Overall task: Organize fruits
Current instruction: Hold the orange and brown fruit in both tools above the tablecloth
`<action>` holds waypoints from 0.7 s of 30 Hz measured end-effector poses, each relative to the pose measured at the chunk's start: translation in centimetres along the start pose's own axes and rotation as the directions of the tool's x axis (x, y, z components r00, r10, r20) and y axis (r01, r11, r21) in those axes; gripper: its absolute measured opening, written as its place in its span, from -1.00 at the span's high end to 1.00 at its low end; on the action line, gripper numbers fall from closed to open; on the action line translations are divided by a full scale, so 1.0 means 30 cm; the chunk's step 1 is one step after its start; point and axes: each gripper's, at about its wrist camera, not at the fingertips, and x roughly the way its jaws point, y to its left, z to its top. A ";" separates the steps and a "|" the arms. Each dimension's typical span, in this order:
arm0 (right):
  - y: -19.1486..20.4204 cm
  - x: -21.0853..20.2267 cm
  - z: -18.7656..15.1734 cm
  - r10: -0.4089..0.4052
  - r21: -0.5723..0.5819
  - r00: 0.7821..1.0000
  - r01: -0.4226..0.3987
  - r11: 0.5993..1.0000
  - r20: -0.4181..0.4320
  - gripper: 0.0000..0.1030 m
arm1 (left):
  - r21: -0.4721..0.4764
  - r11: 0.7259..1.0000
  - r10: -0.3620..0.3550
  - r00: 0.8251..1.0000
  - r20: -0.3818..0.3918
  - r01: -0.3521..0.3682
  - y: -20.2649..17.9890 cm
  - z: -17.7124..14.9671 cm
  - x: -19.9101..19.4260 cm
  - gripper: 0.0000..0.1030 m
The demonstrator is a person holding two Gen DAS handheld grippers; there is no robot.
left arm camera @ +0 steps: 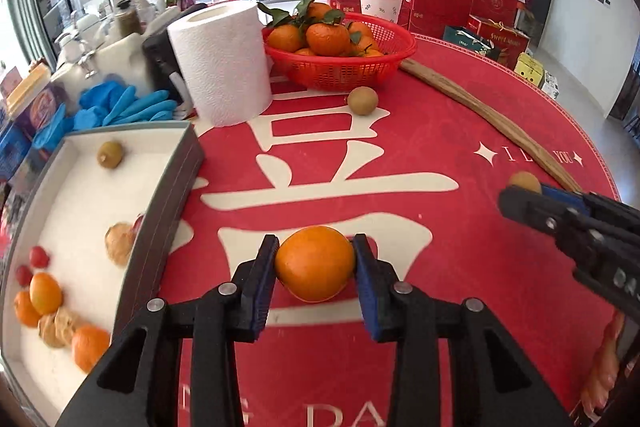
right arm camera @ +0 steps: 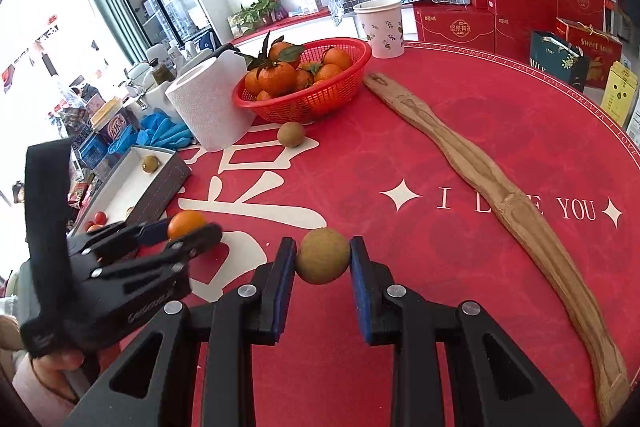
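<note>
Left tongs (left arm camera: 315, 263): blue pads pinching an orange (left arm camera: 315, 263) at its sides, over the red cloth of the bench (left arm camera: 440, 131). Right tongs (right arm camera: 322, 255): pads pinching a brown kiwi (right arm camera: 322, 255), likewise over the cloth; whether either fruit touches the cloth cannot be told. Grey-walled white tray (left arm camera: 168, 187), just left of the left tongs: holds one kiwi at its far end, walnuts, small red fruits and several oranges nearer the camera. Second loose kiwi (left arm camera: 362, 100): on the cloth, just in front of the red basket (left arm camera: 340, 71), which is heaped with leafy tangerines. Paper towel roll (left arm camera: 222, 63): upright, beside the basket. Blue gloves (left arm camera: 124, 105): behind the tray. Long wooden strip (right arm camera: 500, 195): lying along the right side. Paper cup (right arm camera: 380, 27): behind the basket.
</note>
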 end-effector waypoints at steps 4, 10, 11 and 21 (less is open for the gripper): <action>0.030 0.004 -0.003 0.007 -0.020 1.000 -0.007 1.000 0.003 0.45 | -0.061 0.998 0.002 0.999 0.034 0.001 0.026 -0.042 -0.072 0.21; 0.051 0.006 0.001 0.012 -0.033 1.000 -0.011 0.999 0.008 0.45 | -0.074 0.996 0.049 0.997 0.059 -0.044 0.033 -0.048 -0.093 0.22; 0.050 0.004 0.002 0.012 -0.032 1.000 -0.012 0.999 0.010 0.45 | -0.076 0.996 0.050 0.997 0.057 -0.045 0.033 -0.048 -0.092 0.22; 0.034 -0.018 0.002 0.016 -0.022 1.000 -0.015 1.000 0.024 0.45 | -0.068 0.995 0.077 0.996 0.048 -0.074 0.004 -0.053 -0.090 0.21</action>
